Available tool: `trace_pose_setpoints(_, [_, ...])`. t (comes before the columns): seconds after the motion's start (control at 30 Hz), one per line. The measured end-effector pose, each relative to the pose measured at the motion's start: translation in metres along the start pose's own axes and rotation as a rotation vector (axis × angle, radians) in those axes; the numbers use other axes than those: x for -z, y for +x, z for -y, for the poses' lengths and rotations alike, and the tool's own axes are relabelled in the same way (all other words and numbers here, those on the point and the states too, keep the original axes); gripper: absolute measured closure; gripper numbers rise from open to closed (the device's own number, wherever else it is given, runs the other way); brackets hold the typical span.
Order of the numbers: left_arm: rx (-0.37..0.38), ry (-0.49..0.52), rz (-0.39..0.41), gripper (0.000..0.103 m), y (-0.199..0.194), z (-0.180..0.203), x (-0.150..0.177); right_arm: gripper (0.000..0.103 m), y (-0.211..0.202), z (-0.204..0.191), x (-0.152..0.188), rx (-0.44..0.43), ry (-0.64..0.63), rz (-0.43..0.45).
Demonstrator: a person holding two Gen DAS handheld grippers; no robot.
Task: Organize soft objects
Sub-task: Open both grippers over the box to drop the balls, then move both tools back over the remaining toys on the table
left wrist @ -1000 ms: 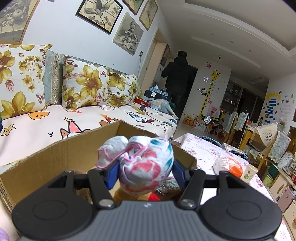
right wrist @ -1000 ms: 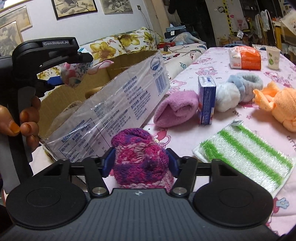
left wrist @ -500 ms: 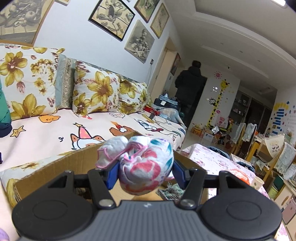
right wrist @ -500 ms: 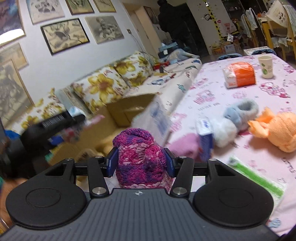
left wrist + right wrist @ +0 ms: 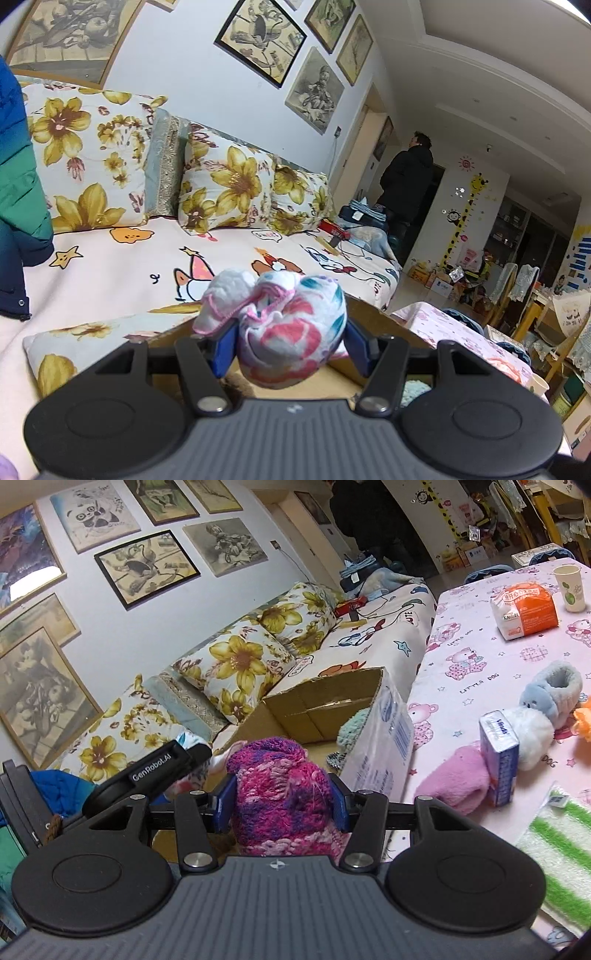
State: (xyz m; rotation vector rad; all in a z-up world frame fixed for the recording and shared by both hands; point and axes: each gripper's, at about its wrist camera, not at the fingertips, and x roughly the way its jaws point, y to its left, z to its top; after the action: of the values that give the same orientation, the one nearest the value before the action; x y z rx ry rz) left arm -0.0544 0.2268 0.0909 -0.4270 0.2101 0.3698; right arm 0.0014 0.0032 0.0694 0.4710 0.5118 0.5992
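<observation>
Both loads hang over the cardboard box (image 5: 325, 705): left hand-held gripper (image 5: 288, 343) pinches a floral cloth bundle (image 5: 291, 332), right hand-held gripper (image 5: 280, 805) squeezes a pink knitted roll (image 5: 280, 794). Grippers crowd close (nearly touching), so releasing early risks a collision or a roll bouncing off the rim.

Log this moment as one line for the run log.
left tool: shut on floral cloth bundle | right tool: shut on pink knit hat | both above cardboard box | not released
</observation>
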Motion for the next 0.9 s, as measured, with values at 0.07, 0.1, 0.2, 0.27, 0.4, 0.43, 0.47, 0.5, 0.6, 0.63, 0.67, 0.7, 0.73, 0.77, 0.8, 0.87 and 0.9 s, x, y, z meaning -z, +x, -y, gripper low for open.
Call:
trace_pose_setpoints(0.07, [-0.007,-0.007,-0.002,0.043,0.000,-0.002,0.000,0.039,-0.009,0.000,0.000,-0.010,-0.002,0.005])
trace_pose_setpoints(0.1, [-0.009,-0.011,-0.005,0.043,0.000,-0.002,0.000,0.039,-0.009,-0.001,0.000,-0.010,-0.011,0.005])
trace_pose_setpoints(0.2, [-0.014,-0.008,-0.007,0.043,0.000,-0.003,0.000,0.039,-0.008,-0.003,-0.001,-0.020,-0.015,0.000])
trace_pose_setpoints(0.27, [-0.020,-0.007,-0.007,0.043,0.001,-0.004,-0.001,0.039,-0.006,-0.005,-0.002,-0.039,-0.014,-0.010])
trace_pose_setpoints(0.4, [-0.041,-0.010,-0.016,0.043,0.002,-0.006,-0.001,0.037,-0.002,-0.004,0.000,-0.057,-0.008,-0.062])
trace_pose_setpoints(0.43, [-0.047,-0.012,-0.018,0.042,0.003,-0.006,-0.002,0.033,-0.002,-0.002,0.000,-0.059,-0.002,-0.074])
trace_pose_setpoints(0.47, [-0.052,-0.014,-0.022,0.042,0.003,-0.007,-0.002,0.031,-0.002,-0.001,0.000,-0.058,0.002,-0.081])
trace_pose_setpoints(0.5, [-0.056,-0.015,-0.023,0.042,0.003,-0.008,-0.002,0.027,-0.003,0.000,0.000,-0.058,0.003,-0.081])
trace_pose_setpoints(0.6, [-0.059,-0.009,-0.008,0.035,0.001,-0.008,-0.002,0.006,-0.012,0.004,-0.001,-0.069,0.011,-0.061])
trace_pose_setpoints(0.63, [-0.064,-0.001,0.001,0.033,0.000,-0.007,-0.002,0.002,-0.016,0.004,-0.002,-0.072,0.010,-0.049])
trace_pose_setpoints(0.67, [-0.068,0.007,0.009,0.028,-0.001,-0.006,-0.002,0.002,-0.020,0.005,-0.004,-0.069,0.005,-0.037])
trace_pose_setpoints(0.7, [-0.067,0.012,0.016,0.026,-0.002,-0.005,-0.002,0.002,-0.024,0.006,-0.005,-0.060,-0.003,-0.027])
trace_pose_setpoints(0.73, [-0.066,0.017,0.023,0.025,-0.003,-0.004,-0.002,0.002,-0.028,0.007,-0.006,-0.050,-0.009,-0.015])
trace_pose_setpoints(0.77, [-0.065,0.022,0.028,0.023,-0.003,-0.004,-0.002,0.002,-0.031,0.008,-0.007,-0.038,-0.010,-0.001])
trace_pose_setpoints(0.8, [-0.063,0.027,0.032,0.022,-0.003,-0.003,-0.002,0.002,-0.035,0.010,-0.008,-0.026,-0.007,0.011])
trace_pose_setpoints(0.87, [-0.056,0.032,0.036,0.021,-0.003,-0.002,-0.002,0.002,-0.043,0.017,-0.010,-0.004,0.002,0.034])
trace_pose_setpoints(0.9, [-0.052,0.034,0.038,0.021,-0.004,-0.001,-0.002,0.001,-0.047,0.020,-0.011,0.011,0.002,0.046])
